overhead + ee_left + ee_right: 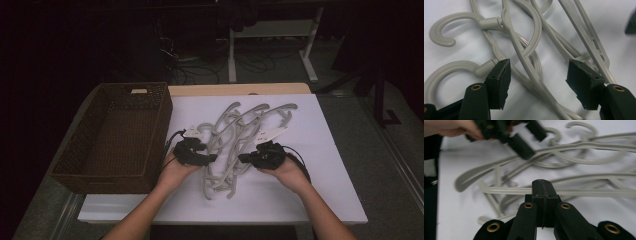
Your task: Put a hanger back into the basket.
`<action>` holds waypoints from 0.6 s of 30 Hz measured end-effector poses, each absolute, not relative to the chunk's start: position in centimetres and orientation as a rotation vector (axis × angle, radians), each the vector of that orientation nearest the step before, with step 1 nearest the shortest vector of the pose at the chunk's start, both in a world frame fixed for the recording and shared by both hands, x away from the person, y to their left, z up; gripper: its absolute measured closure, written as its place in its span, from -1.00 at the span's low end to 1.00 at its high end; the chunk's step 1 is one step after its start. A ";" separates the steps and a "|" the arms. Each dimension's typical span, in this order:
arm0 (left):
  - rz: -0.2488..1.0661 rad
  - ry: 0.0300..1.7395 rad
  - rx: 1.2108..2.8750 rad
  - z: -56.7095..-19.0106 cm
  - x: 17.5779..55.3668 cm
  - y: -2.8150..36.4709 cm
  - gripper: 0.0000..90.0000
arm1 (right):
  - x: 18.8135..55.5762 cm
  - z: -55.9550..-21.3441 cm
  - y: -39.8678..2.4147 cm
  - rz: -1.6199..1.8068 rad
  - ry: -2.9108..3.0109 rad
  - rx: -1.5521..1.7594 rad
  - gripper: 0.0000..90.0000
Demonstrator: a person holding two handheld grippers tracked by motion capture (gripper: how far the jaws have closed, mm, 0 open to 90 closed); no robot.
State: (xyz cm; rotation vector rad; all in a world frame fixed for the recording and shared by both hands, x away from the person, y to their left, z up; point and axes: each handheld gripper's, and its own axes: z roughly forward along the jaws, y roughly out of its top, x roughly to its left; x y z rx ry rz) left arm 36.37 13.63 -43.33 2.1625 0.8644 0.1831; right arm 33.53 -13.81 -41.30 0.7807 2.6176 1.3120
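A tangle of grey hangers [240, 145] lies mid-frame on the white table [320, 200], right of the wicker basket [117, 135]. The left gripper [537, 77] spreads its jaws astride one hanger arm (pads not pressing); the right gripper [541, 188] is closed, empty.

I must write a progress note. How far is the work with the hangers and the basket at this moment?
Nothing looks done: the wicker basket is empty and the grey hangers lie tangled on the white table. In hand: the left claw is open around one hanger arm, not pressing it; the right claw is shut, holding nothing. Left, probably: untangling the hangers and moving them all.
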 end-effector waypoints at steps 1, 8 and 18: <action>0.181 0.865 2.164 -43.4 36.4 13.6 -0.21 | 33.8 -41.2 -14.1 1.304 2.604 0.799 0.97; 0.165 0.869 2.182 -44.0 36.3 13.6 -0.34 | 36.6 -41.0 -15.0 1.234 2.528 0.904 0.97; 0.154 0.860 2.201 -44.4 36.3 13.3 -0.34 | 39.3 -42.8 -13.9 1.125 2.532 0.951 0.97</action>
